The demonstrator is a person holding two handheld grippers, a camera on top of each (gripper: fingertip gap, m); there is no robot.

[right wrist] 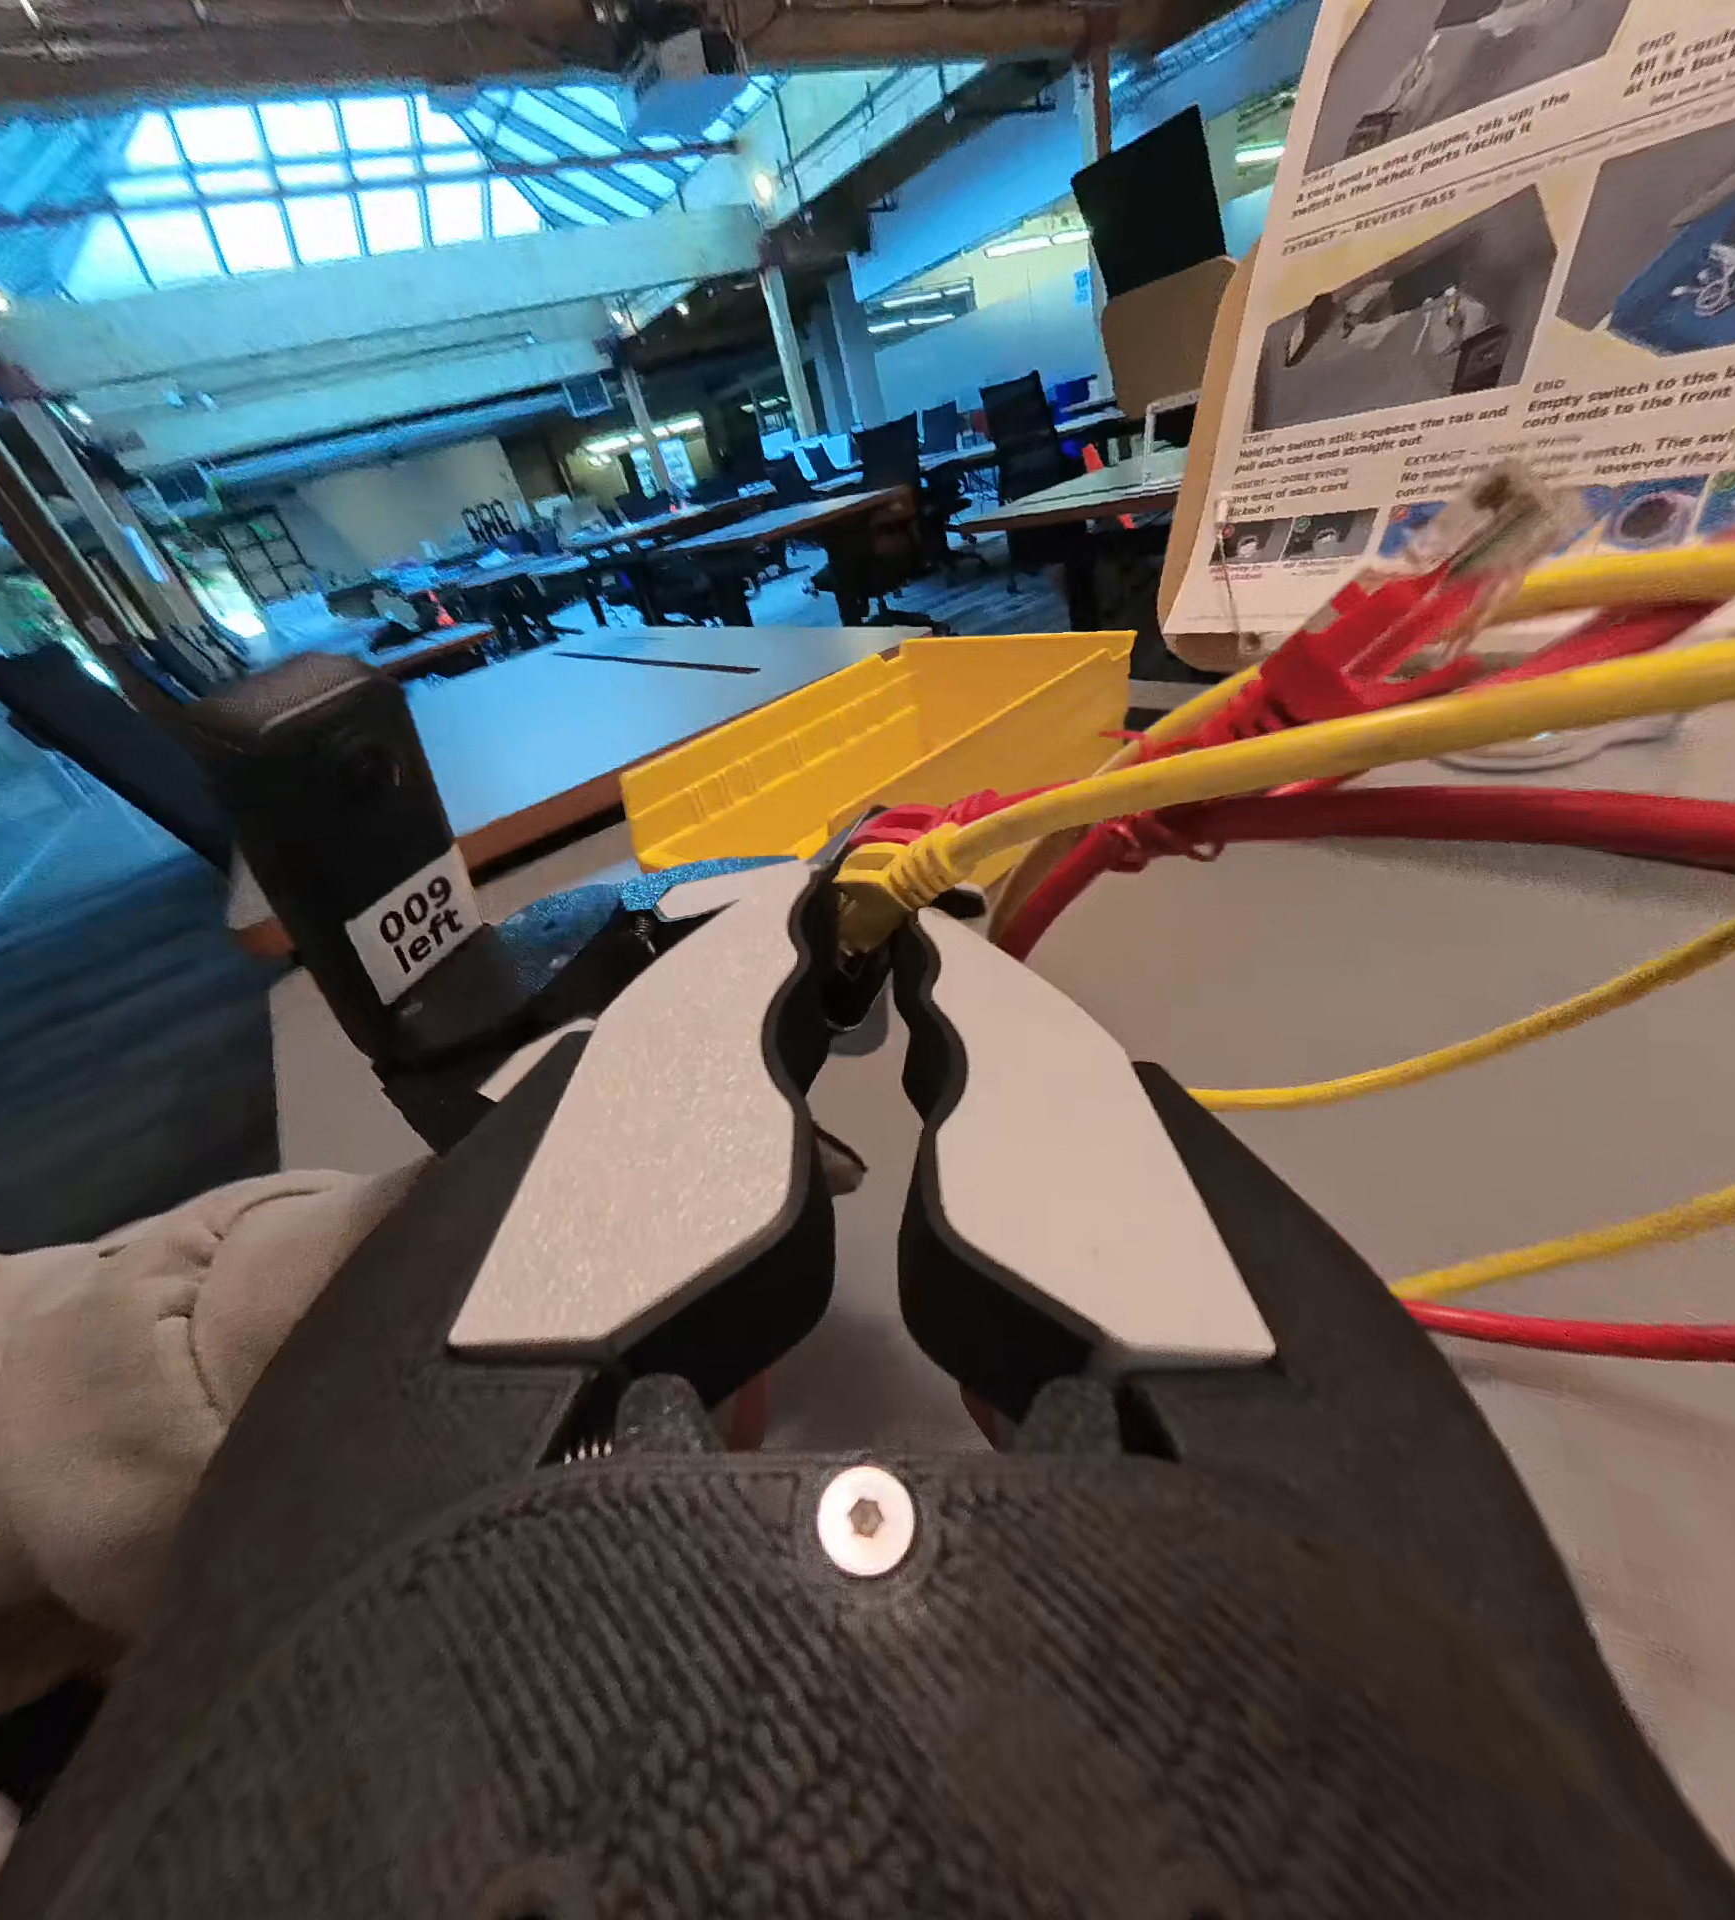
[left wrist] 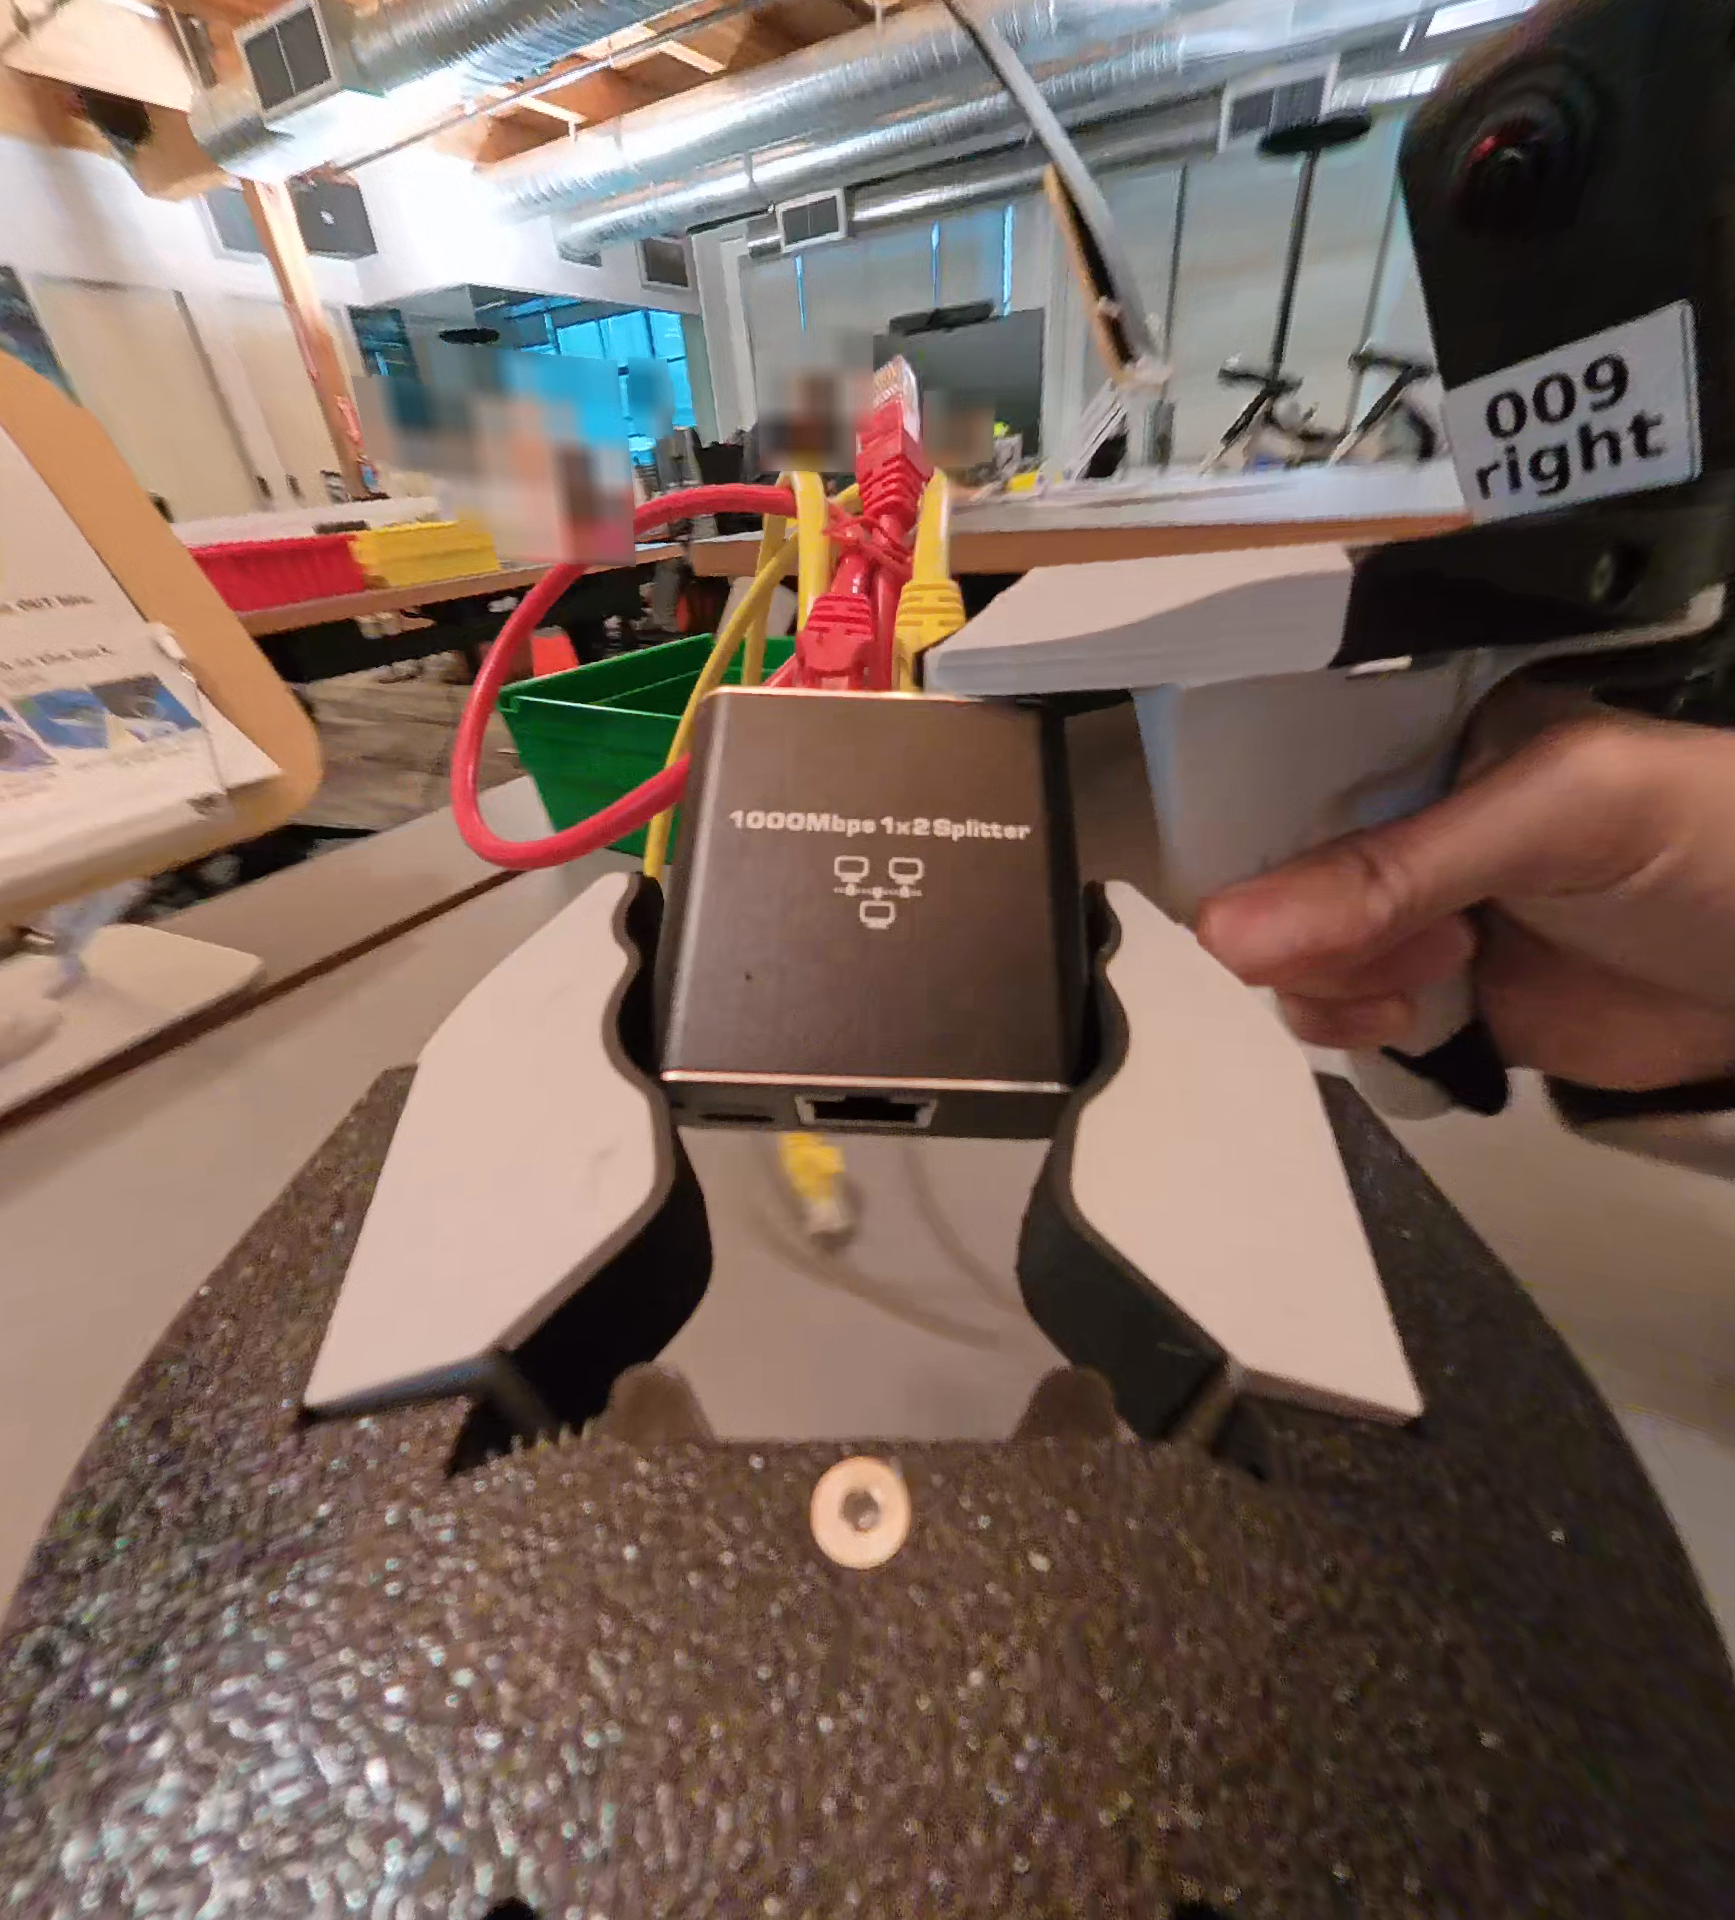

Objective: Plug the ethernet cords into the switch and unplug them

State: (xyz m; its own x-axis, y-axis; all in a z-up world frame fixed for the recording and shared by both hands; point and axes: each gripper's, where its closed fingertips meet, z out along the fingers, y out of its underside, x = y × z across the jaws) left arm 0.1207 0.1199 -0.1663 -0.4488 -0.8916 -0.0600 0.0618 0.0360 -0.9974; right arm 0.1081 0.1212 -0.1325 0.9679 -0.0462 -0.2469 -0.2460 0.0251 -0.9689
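Dark metal, the switch (left wrist: pixel 868 894) sits clamped between the left tongs (left wrist: pixel 868 966) above the table (left wrist: pixel 167 1195), a red cord (left wrist: pixel 837 634) and a yellow cord (left wrist: pixel 930 608) plugged into its far end. Across from it, the right tongs (right wrist: pixel 863 935) are pinched together on the yellow plug. Pulling without the latch tab squeezed could likely drag the switch askew in its grip or strain the plug.
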